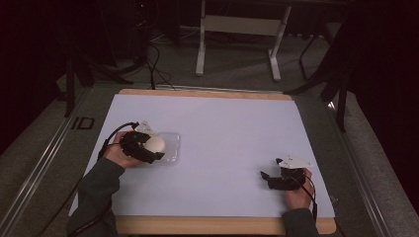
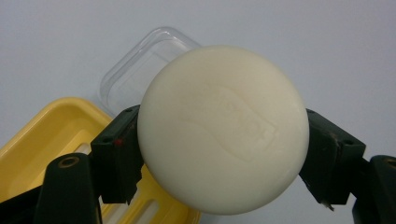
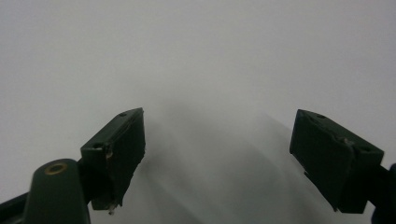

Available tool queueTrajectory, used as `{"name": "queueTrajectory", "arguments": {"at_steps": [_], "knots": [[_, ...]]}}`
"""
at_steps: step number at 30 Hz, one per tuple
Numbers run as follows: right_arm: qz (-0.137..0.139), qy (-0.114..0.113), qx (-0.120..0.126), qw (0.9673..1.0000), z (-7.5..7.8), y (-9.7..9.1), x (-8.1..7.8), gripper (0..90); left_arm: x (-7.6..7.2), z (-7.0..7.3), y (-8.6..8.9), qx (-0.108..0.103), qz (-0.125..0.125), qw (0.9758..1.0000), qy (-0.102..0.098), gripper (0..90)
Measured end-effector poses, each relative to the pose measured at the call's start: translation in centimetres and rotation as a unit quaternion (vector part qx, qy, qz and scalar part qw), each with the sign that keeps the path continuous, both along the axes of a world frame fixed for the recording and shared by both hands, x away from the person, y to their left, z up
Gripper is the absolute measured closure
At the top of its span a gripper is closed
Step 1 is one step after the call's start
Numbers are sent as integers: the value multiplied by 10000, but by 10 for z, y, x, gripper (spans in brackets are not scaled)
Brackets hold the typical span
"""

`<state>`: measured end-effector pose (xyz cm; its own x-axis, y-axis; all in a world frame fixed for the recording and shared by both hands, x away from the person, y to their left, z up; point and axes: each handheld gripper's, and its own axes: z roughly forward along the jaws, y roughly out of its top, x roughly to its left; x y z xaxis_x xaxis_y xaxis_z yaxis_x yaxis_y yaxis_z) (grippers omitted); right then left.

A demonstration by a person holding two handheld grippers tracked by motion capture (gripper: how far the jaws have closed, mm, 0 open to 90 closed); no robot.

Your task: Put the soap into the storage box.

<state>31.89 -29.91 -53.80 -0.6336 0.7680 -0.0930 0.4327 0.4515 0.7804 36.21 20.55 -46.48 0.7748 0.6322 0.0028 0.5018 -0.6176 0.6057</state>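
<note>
A round cream-white soap bar [image 2: 223, 128] with an embossed mark is clamped between the jaws of my left gripper [image 1: 148, 148], held above the table at the left. Under it lie a clear plastic lid [image 2: 135, 70] and a yellow soap dish [image 2: 42, 140]; in the high view the clear lid [image 1: 173, 148] shows just right of the soap [image 1: 156, 144]. My right gripper [image 1: 271, 178] rests low at the right front of the table, jaws wide apart with nothing between them. One of its black pads [image 3: 116, 149] stands over bare white surface.
The white table sheet [image 1: 222, 128] has wooden edges at front and back. A metal rail [image 1: 44, 158] runs along the left side. Table legs and cables stand on the floor beyond the far edge.
</note>
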Motion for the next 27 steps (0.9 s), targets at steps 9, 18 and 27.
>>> {"name": "queueTrajectory", "arguments": {"at_steps": [9,18,27], "knots": [[1,1,-2,10000,0,0,0,178,1,-2,6,45,104,9999,57,252],[0,0,-2,10000,0,0,0,178,-1,-2,12,68,221,9997,34,252],[2,-1,-5,10000,0,0,0,178,-1,-4,19,75,366,9993,32,252]]}}
